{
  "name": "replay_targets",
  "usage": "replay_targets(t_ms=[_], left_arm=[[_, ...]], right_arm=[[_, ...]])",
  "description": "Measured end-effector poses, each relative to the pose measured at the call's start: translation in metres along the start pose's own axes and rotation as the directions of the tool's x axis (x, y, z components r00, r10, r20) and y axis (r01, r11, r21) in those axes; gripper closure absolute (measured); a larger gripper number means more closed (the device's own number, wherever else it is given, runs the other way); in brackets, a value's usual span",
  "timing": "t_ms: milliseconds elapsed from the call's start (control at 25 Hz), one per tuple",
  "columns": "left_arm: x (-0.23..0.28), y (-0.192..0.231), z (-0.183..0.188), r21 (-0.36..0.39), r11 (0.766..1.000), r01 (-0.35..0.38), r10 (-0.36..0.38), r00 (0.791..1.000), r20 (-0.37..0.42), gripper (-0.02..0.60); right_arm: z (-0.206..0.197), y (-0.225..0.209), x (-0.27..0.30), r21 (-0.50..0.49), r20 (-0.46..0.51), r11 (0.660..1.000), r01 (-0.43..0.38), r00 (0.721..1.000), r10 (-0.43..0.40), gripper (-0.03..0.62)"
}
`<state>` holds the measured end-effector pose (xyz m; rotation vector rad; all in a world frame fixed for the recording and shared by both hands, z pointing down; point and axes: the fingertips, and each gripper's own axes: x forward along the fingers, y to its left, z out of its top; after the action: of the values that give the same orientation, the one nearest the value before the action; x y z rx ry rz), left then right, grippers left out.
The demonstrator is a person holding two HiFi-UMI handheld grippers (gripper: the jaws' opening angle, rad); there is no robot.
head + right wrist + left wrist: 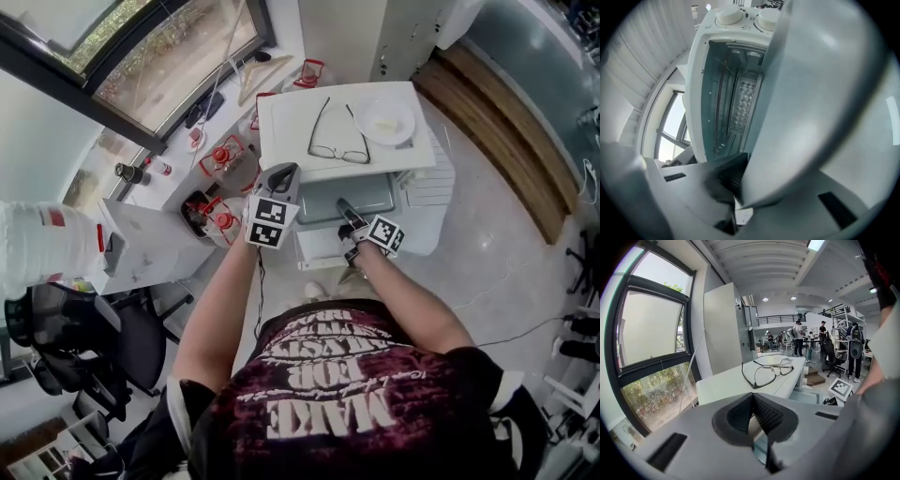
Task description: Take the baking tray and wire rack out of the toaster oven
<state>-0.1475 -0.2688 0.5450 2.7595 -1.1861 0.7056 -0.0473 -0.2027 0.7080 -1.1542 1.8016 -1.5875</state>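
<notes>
The white toaster oven stands open in front of me. A grey baking tray sticks out of its mouth over the lowered door. My right gripper is shut on the tray's near edge. In the right gripper view, which is rolled sideways, the tray fills the right side and the right gripper pinches its rim. Thin wire rack bars show inside the oven cavity. My left gripper sits at the oven's front left top corner. The left gripper has its pads together, with nothing clearly between them.
A pair of glasses and a white plate lie on the oven's top; the glasses also show in the left gripper view. A cluttered desk with red items stands to the left, and an office chair is at lower left.
</notes>
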Motion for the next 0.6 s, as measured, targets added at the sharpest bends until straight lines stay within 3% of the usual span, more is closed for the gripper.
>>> replay_targets(t_ms=[240,600], left_arm=[[0.0,-0.004,-0.003,0.042,0.999,0.003,-0.003,1.0,0.003,0.577],[0.0,-0.008,-0.005,0.085,0.996,0.022,-0.024,1.0,0.021,0.575]], right_arm=[[-0.021,0.005,-0.034,0.119,-0.006,0.993,0.024,1.0,-0.024,0.577],[-0.043,0.017,-0.077,0.134,0.004,0.991,-0.008,1.0,0.008,0.581]])
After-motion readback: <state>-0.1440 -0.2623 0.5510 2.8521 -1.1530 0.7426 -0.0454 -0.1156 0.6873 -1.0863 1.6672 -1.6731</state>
